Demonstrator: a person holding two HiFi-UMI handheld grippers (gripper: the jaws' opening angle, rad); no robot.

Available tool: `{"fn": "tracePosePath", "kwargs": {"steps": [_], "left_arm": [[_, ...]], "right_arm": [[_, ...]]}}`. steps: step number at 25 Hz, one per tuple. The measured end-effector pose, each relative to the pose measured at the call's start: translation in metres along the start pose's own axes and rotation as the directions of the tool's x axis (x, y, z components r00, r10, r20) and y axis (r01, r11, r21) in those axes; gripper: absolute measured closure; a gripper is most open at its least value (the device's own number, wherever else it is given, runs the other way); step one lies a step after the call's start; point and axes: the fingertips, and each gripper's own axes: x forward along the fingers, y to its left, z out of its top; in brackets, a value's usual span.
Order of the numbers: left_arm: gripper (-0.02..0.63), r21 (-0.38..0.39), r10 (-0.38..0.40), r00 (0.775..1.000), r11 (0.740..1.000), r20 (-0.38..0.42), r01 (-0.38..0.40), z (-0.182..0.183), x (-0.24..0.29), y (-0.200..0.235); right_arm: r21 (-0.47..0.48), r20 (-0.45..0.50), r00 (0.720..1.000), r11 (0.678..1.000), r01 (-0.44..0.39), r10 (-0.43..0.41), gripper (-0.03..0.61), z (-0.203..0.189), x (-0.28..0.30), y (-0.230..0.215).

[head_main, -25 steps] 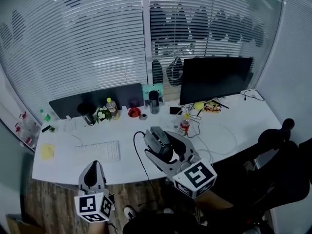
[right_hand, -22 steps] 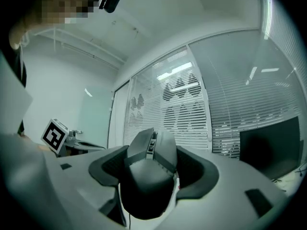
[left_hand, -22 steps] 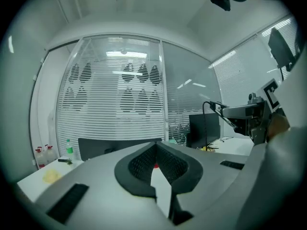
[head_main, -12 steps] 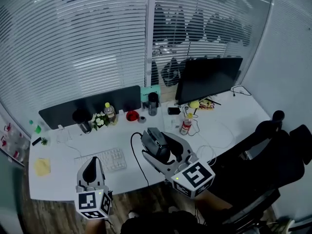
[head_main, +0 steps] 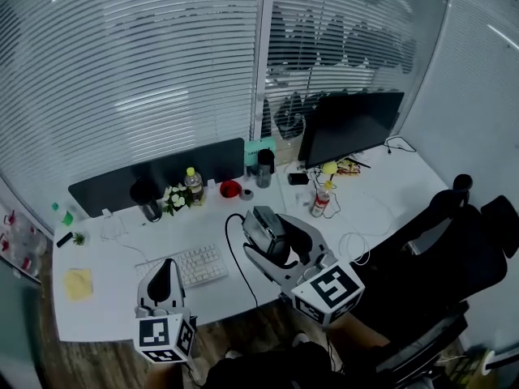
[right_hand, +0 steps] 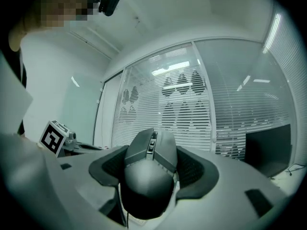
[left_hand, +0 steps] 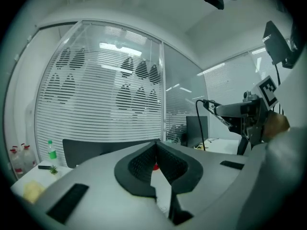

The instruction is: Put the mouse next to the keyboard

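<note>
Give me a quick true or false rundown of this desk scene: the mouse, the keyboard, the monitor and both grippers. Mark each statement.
1. The right gripper is clamped on a dark wired mouse. True.
2. The mouse lies on the desk beside the keyboard. False: it is held up off the desk in the right gripper, apart from the keyboard.
3. The left gripper grips the keyboard. False: its jaws are shut on nothing, and the white keyboard lies free on the desk.
4. The monitor has a dark screen. True.
</note>
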Motion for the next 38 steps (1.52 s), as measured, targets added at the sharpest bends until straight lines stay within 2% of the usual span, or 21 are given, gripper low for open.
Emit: {"fn": "tracePosePath", "kwargs": {"steps": [3,8,15,21,30,38], "left_arm": [[0.584,-0.016,-0.009,1.000,1.000,-0.013,0.009,-0.007,-0.003,0.007],[0.584,-0.017,0.019,0.999,1.000,-0.026,-0.020,-0.016,-0.001,0.012],[0.584,0.012,0.105,0.992,0.994,-0.068,-0.105,-0.041,0.010,0.009],[0.584,-0.038,0.195,0.972,0.979,-0.128,-0.201,-0.068,0.011,0.008],[0.583,-0.028,0.323,0.926,0.942,-0.196,-0.335,-0.096,-0.006,0.003],[0.583,-0.024,0.382,0.889,0.916,-0.253,-0.401,-0.117,-0.023,-0.004]], "right_arm": [[0.011,-0.006,1.000,1.000,0.015,-0.015,0.276,-0.006,0.006,0.004],[0.028,-0.082,0.996,0.999,0.029,-0.026,0.276,-0.037,0.022,-0.005],[0.067,-0.183,0.983,0.997,0.042,-0.029,0.276,-0.099,0.043,-0.040],[0.096,-0.270,0.963,0.995,0.017,0.009,0.276,-0.155,0.064,-0.062],[0.172,-0.409,0.908,0.985,-0.023,0.093,0.276,-0.250,0.096,-0.069],[0.180,-0.515,0.847,0.983,-0.044,0.133,0.276,-0.321,0.112,-0.069]]}}
